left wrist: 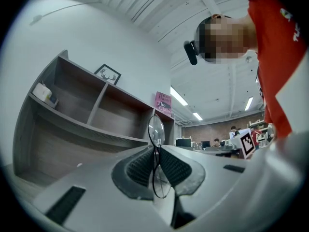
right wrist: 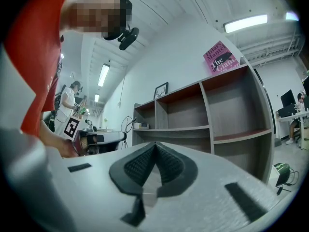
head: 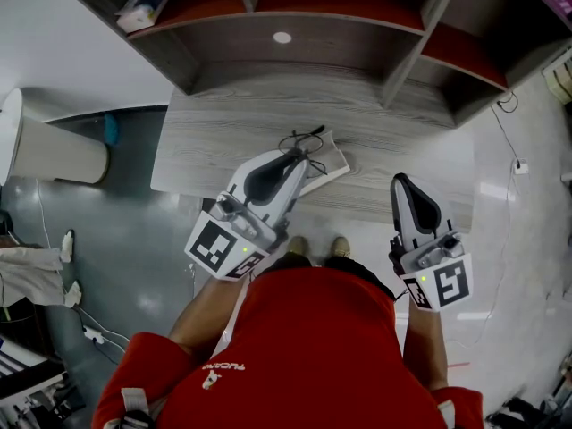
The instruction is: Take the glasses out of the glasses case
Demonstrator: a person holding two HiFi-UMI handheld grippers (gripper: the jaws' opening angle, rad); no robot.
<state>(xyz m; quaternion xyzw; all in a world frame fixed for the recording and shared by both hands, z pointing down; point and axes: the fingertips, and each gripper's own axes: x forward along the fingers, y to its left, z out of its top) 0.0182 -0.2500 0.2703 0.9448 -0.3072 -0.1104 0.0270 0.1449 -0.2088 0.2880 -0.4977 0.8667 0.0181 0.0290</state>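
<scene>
My left gripper (head: 296,156) is shut on a pair of thin black wire-framed glasses (head: 302,139), held just above the open white glasses case (head: 329,163) on the grey wooden desk (head: 393,141). In the left gripper view the glasses (left wrist: 156,128) stand on edge between the pads: one lens sticks up past the tips and the other sits low in the gap. My right gripper (head: 399,182) hovers off the desk's front right edge. Its jaws (right wrist: 155,146) are shut with nothing between them.
A grey shelf unit (head: 268,25) with red-lined compartments rises at the back of the desk. A tissue box (head: 143,5) lies on its upper left shelf. A white cylindrical bin (head: 49,150) stands on the floor to the left. Cables (head: 509,150) trail on the floor at right.
</scene>
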